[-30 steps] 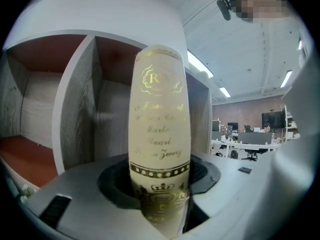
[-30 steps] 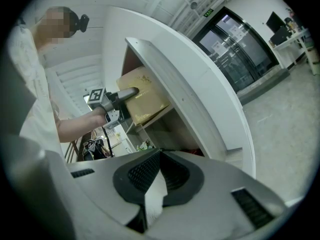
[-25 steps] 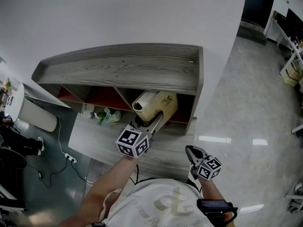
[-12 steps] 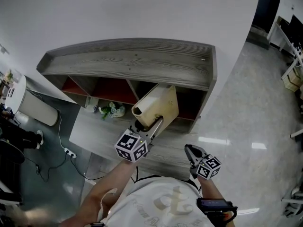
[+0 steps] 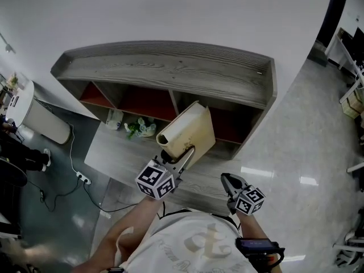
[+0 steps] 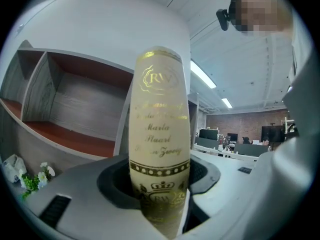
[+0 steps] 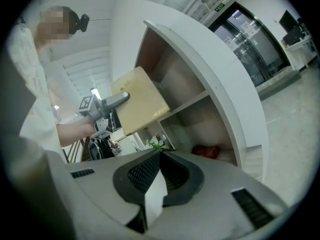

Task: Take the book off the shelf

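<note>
Grey wood-grain boards and red-lined compartments make up the shelf unit (image 5: 170, 73) against the white wall (image 5: 170, 10), with glossy floor (image 5: 296, 152) off to its right. What has just changed is the book (image 5: 187, 132): 1 second ago its far end was still tucked under the top board inside a compartment, and now the whole cream volume hangs out in front of that opening, tilted, above the lower ledge (image 5: 114, 158). I judge the task nearly done, since the book looks clear of the shelf and only needs carrying away or setting down. My left tongs (image 5: 180, 155) are clenched on its lower end, 1 jaw on each cover, spine facing the camera. My right tongs (image 5: 227, 181) hang low beside my body, well apart from the book, jaws pressed together on nothing. On the spine (image 6: 160, 134) I can read gold lettering: an "RW" monogram at the top, then what looks like "Maria Stuart" and "Zweig" below it, though 1 line between is too smeared to make out; a band of dots and a small crown sit lower down. Nearby, a little sprig of flowers (image 5: 141, 128) lies on the ledge to the book's left.
</note>
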{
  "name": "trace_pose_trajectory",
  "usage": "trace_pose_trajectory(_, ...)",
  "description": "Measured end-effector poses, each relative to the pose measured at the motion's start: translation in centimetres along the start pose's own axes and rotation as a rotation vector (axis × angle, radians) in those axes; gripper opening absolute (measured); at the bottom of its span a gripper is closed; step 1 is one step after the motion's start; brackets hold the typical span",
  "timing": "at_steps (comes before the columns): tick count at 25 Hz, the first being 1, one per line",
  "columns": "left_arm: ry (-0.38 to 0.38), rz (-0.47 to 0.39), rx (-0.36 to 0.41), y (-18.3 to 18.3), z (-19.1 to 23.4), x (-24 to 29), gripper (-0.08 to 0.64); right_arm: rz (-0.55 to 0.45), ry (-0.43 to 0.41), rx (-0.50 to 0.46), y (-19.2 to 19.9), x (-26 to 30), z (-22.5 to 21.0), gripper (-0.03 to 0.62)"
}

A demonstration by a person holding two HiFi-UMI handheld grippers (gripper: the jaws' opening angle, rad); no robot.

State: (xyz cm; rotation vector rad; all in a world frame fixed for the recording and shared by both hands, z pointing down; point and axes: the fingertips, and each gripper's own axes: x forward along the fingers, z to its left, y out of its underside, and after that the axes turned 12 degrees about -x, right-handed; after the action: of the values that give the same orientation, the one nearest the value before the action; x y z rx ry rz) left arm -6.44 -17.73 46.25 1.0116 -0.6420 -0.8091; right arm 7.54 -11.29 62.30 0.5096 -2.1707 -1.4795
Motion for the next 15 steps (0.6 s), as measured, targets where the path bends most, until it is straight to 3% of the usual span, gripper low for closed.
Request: trace_pose_trajectory(15,-0.029,0.024,-0.071,3.3,3.2,-5.7,0.235,0.036,-0.045,-0.025,0.1,3.7,3.1,0.005)
